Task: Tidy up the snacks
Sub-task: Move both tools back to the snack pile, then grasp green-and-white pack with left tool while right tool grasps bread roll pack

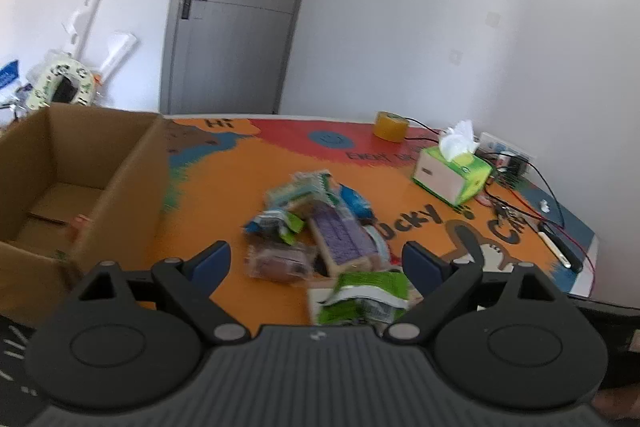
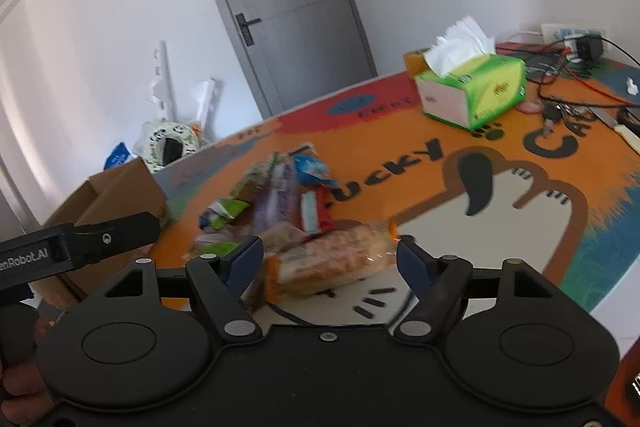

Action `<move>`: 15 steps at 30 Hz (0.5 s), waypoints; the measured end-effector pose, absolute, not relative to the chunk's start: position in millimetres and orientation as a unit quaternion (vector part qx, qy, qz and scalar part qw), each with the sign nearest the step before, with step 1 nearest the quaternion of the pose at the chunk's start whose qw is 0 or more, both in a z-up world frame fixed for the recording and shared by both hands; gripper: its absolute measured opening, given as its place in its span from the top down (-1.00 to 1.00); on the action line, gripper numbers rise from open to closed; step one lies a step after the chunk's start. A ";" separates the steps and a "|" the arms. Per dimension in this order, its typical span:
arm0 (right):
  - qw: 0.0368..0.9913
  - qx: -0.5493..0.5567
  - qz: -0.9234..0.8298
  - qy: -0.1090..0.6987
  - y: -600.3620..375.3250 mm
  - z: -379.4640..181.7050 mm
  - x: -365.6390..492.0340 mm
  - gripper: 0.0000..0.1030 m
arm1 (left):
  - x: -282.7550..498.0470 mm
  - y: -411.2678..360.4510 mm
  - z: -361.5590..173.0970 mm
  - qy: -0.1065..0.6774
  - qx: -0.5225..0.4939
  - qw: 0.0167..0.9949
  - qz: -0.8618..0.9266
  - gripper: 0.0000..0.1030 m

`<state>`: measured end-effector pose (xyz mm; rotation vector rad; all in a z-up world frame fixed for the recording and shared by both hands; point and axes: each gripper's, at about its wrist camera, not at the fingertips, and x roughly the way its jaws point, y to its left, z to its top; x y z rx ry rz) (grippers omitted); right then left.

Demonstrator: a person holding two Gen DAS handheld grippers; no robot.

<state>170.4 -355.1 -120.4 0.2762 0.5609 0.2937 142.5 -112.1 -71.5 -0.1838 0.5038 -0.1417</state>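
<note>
The left gripper [image 1: 316,261] is being held with jaws wide apart over the snack pile [image 1: 316,223], a green packet [image 1: 366,297] lying loose between them, presumably for dropping into the cardboard box [image 1: 80,163] beside it. The right gripper [image 2: 330,261] is being kept apart around an orange-edged packet [image 2: 332,261], not visibly pinched.

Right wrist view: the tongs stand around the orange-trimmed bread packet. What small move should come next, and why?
Probably close the right tongs on the bread packet. It lies between the blue pads, which seem not yet to press on it, so it is not gripped. Once held, it could be carried to the open cardboard box at the left.
</note>
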 end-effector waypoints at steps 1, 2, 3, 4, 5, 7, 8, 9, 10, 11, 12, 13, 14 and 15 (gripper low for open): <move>0.941 0.135 0.139 0.278 -357.1 -122.4 171.5 -0.42 | 143.8 -113.9 -73.0 0.250 -0.092 0.961 -0.072 -0.79; 0.941 0.135 0.135 0.280 -358.6 -123.8 172.5 -0.43 | 145.8 -116.3 -75.4 0.253 -0.094 0.960 -0.074 -0.79; 0.941 0.135 0.131 0.282 -360.0 -124.5 173.7 -0.44 | 148.6 -119.6 -78.2 0.257 -0.093 0.959 -0.078 -0.78; 0.941 0.133 0.127 0.284 -361.5 -125.8 174.2 -0.44 | 150.8 -122.8 -81.0 0.260 -0.092 0.958 -0.081 -0.78; 0.941 0.131 0.125 0.284 -362.9 -126.6 174.4 -0.44 | 153.3 -125.4 -84.4 0.264 -0.091 0.956 -0.085 -0.78; 0.941 0.129 0.122 0.287 -365.7 -129.1 175.4 -0.45 | 156.1 -128.5 -89.6 0.271 -0.090 0.954 -0.087 -0.77; 0.941 0.129 0.121 0.289 -366.3 -130.1 176.2 -0.46 | 158.0 -130.0 -92.6 0.275 -0.089 0.953 -0.088 -0.74; 0.941 0.128 0.121 0.290 -366.6 -130.9 176.7 -0.51 | 160.2 -131.0 -95.2 0.280 -0.088 0.952 -0.087 -0.70; 0.941 0.125 0.120 0.290 -366.3 -131.8 176.9 -0.58 | 161.9 -131.0 -97.1 0.285 -0.089 0.950 -0.088 -0.68; 0.942 0.121 0.118 0.290 -365.7 -132.2 177.5 -0.75 | 163.3 -130.3 -98.7 0.288 -0.093 0.949 -0.090 -0.61; 0.943 0.117 0.115 0.289 -364.9 -132.6 178.2 -0.89 | 164.1 -129.7 -99.7 0.289 -0.095 0.948 -0.090 -0.51; 0.944 0.113 0.114 0.287 -364.0 -132.9 178.3 -0.90 | 165.5 -129.8 -101.0 0.291 -0.096 0.948 -0.090 -0.44; 0.945 0.109 0.116 0.286 -362.4 -132.9 177.8 -0.90 | 167.4 -129.6 -102.8 0.295 -0.096 0.946 -0.090 -0.25; 0.944 0.106 0.118 0.288 -361.4 -133.2 179.6 -0.91 | 168.8 -129.0 -104.5 0.301 -0.097 0.944 -0.090 -0.05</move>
